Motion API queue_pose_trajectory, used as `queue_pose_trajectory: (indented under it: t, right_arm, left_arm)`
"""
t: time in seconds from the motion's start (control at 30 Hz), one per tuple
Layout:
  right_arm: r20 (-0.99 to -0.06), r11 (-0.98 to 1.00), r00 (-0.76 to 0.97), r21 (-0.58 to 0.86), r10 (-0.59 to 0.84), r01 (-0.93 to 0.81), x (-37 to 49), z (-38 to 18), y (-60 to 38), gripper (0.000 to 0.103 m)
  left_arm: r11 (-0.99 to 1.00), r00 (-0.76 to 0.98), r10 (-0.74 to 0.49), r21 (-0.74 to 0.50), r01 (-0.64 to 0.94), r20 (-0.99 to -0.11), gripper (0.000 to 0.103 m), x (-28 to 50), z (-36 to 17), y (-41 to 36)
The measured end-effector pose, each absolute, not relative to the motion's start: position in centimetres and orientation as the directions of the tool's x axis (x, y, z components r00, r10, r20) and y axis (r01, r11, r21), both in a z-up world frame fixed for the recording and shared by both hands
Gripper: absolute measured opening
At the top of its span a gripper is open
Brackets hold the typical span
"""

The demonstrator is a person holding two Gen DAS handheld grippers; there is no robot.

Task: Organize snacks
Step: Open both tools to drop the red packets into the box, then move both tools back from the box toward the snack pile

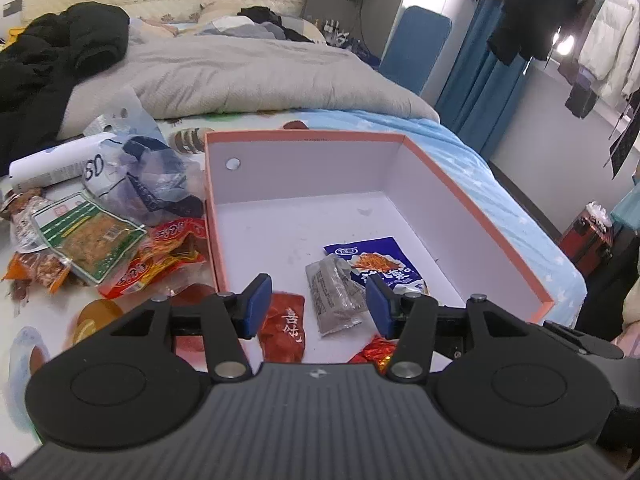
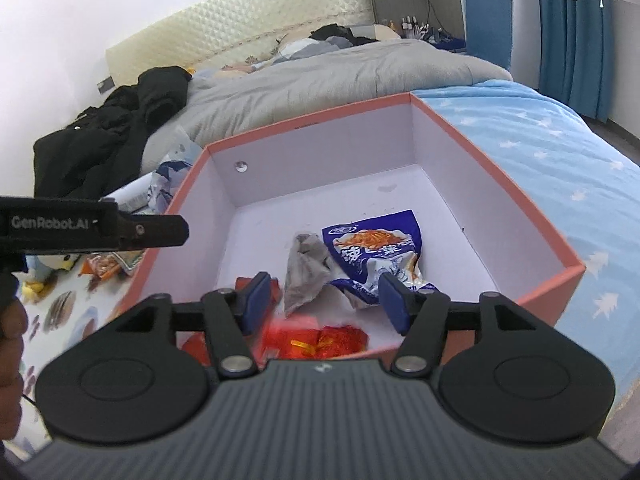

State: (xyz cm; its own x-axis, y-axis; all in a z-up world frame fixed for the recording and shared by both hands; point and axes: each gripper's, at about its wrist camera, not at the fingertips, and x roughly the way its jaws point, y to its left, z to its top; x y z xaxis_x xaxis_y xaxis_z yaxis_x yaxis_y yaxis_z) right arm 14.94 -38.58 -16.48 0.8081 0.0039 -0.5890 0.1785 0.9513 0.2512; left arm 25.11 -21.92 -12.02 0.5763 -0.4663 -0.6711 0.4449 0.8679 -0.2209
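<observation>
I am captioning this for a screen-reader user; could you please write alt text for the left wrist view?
An open left tool hangs over a pink-rimmed white box on a bed, holding nothing. In the box lie a blue snack packet, a grey sachet and red packets; more snacks are piled to its left.

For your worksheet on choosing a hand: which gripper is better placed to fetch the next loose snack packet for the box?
Probably the left gripper: its jaws are open and empty, and the loose snack packets lie just outside the box on its side.
</observation>
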Motion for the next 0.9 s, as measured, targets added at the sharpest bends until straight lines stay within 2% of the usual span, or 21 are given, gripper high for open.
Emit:
queue_pose_trajectory:
  t: [0.53, 0.9]
  right_arm:
    - [-0.508, 0.958, 0.860, 0.266, 0.043, 0.109, 7.6, -11.6, -33.9, 0.062]
    - [-0.477, 0.971, 0.877, 0.234, 0.067, 0.053, 3.8, -10.1, -30.4, 0.062]
  left_arm:
    - [0.879, 0.648, -0.458, -0.202, 0.431, -0.609, 0.058, 15.3, -6.4, -14.9]
    - [0.905, 0.683, -0.411, -0.184, 0.382, -0.603, 0.058, 9.7, -5.2, -10.2]
